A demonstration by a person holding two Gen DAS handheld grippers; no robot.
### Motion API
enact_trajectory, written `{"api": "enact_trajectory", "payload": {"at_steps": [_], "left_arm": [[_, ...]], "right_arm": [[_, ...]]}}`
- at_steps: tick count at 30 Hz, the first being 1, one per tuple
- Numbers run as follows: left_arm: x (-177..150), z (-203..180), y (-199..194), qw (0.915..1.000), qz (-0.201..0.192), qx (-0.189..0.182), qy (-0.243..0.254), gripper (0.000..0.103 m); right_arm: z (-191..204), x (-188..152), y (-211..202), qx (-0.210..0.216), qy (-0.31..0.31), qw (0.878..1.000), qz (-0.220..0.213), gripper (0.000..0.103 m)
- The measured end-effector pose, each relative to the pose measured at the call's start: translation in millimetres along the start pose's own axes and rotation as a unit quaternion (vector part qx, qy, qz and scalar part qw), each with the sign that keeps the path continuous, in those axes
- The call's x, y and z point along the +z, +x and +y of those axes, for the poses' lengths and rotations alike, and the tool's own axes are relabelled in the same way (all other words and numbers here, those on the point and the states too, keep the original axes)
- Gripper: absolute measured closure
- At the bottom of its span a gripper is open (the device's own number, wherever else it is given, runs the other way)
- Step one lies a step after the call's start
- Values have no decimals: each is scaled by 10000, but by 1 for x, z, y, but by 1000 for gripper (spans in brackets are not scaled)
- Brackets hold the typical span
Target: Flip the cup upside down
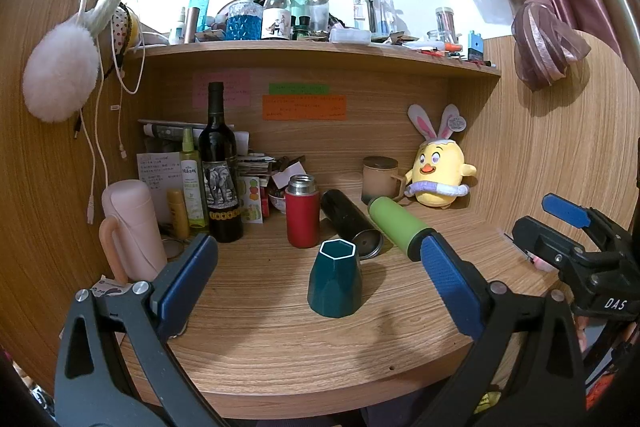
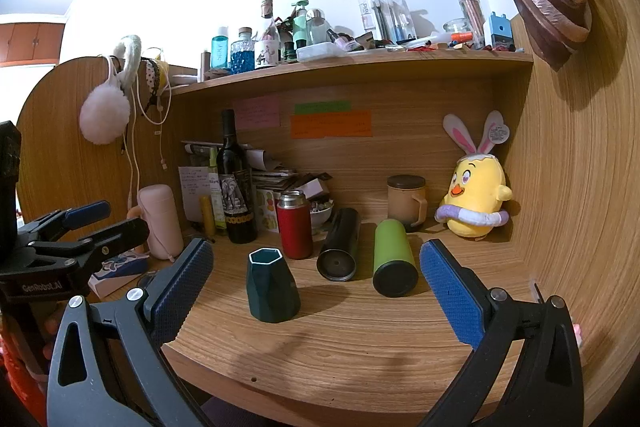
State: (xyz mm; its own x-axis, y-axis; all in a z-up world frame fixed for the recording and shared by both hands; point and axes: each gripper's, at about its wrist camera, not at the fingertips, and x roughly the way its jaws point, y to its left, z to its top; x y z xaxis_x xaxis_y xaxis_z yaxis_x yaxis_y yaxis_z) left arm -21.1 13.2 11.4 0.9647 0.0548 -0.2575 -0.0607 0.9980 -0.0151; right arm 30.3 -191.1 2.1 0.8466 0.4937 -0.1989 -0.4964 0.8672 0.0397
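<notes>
A dark green faceted cup (image 1: pixel 335 279) with a white hexagonal rim stands on the wooden desk (image 1: pixel 280 347), wider end down, narrower open end up. It also shows in the right wrist view (image 2: pixel 272 287). My left gripper (image 1: pixel 320 279) is open, its blue pads wide apart either side of the cup, a little short of it. My right gripper (image 2: pixel 316 287) is open and empty, with the cup left of its centre. The right gripper shows in the left wrist view (image 1: pixel 568 223) at the far right, and the left gripper shows in the right wrist view (image 2: pixel 80 219) at the far left.
Behind the cup stand a red flask (image 1: pixel 302 217) and a wine bottle (image 1: pixel 219 171); a black flask (image 1: pixel 350 223) and a green flask (image 1: pixel 398 227) lie on their sides. A pink jug (image 1: pixel 132 227), a lidded mug (image 1: pixel 380 179) and a yellow plush chick (image 1: pixel 440 175) sit nearby. A cluttered shelf (image 1: pixel 320 47) hangs above.
</notes>
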Motion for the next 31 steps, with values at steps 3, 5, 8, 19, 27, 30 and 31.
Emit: {"api": "enact_trajectory", "payload": {"at_steps": [3, 5, 8, 19, 27, 30, 31], "left_arm": [[0, 0, 0, 10000, -6, 6, -3, 0], [0, -1, 0, 10000, -1, 8, -10, 0], [0, -1, 0, 10000, 10, -12, -5, 0], [-3, -8, 3, 9999, 66, -87, 31, 0], [-3, -8, 3, 9999, 88, -121, 30, 0], [-3, -6, 5, 9998, 111, -154, 20, 0], [-3, -6, 5, 9998, 120, -165, 19, 0]], "right_arm": [[0, 0, 0, -4, -2, 10000, 2, 0], [-1, 0, 0, 4, 6, 10000, 3, 0], [0, 0, 0, 2, 1, 10000, 2, 0], [0, -1, 0, -6, 7, 10000, 7, 0], [1, -2, 0, -6, 5, 10000, 16, 0], [2, -2, 0, -11, 5, 10000, 17, 0], [2, -2, 0, -11, 7, 10000, 18, 0]]}}
